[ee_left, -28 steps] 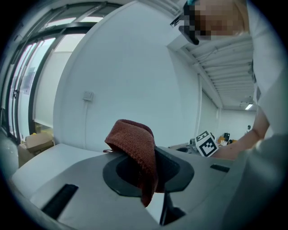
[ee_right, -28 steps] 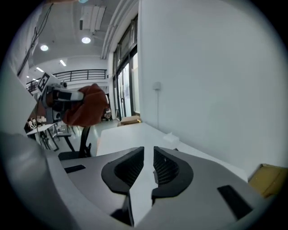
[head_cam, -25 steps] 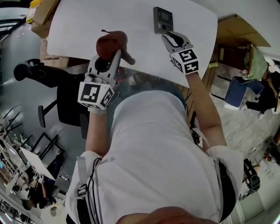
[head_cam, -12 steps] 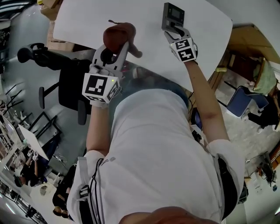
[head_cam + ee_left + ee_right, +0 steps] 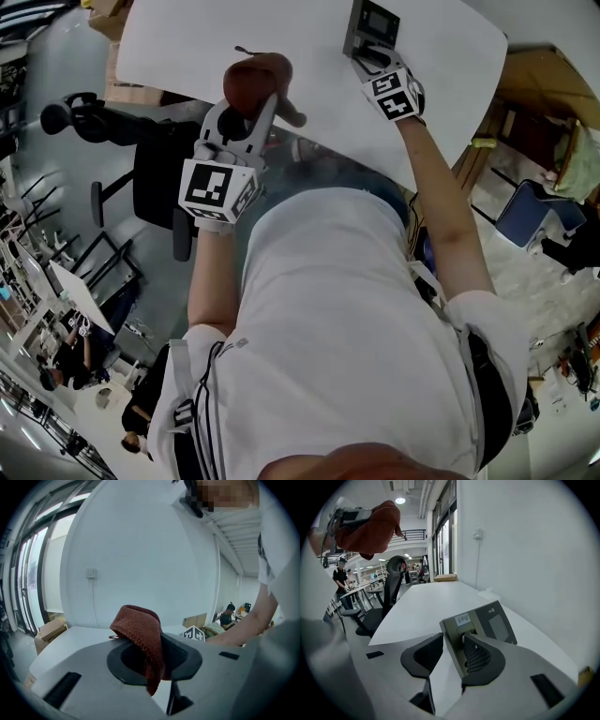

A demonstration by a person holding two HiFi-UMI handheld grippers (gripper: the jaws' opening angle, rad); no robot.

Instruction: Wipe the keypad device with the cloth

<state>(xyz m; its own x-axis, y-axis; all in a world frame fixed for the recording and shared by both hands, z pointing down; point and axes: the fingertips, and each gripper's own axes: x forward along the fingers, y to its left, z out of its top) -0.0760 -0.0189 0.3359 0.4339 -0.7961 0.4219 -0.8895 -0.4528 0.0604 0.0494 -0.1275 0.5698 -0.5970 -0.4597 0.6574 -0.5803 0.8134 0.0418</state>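
A grey keypad device [image 5: 375,23] with a small screen lies on the white table [image 5: 178,47] at the far right. My right gripper [image 5: 375,67] is at its near end. In the right gripper view that end of the keypad device [image 5: 494,623] sits between the jaws of my right gripper [image 5: 453,635]. They are closing; the right jaw lies against the device, and a thin gap shows at the left jaw. My left gripper [image 5: 251,94] hovers over the table's near edge, shut on a dark red cloth [image 5: 255,77]. The cloth [image 5: 140,630] drapes over my left gripper [image 5: 157,663].
A black office chair [image 5: 155,173] stands left of the table's near edge. Cardboard boxes [image 5: 98,14] sit beyond the table's left corner. Wooden furniture [image 5: 534,84] and a blue chair [image 5: 525,211] are on the right. People sit at desks [image 5: 61,361] far behind me.
My right gripper has moved forward up to the keypad device, and its jaws now stand around the device's near end. The left gripper still holds the cloth up over the table's edge.
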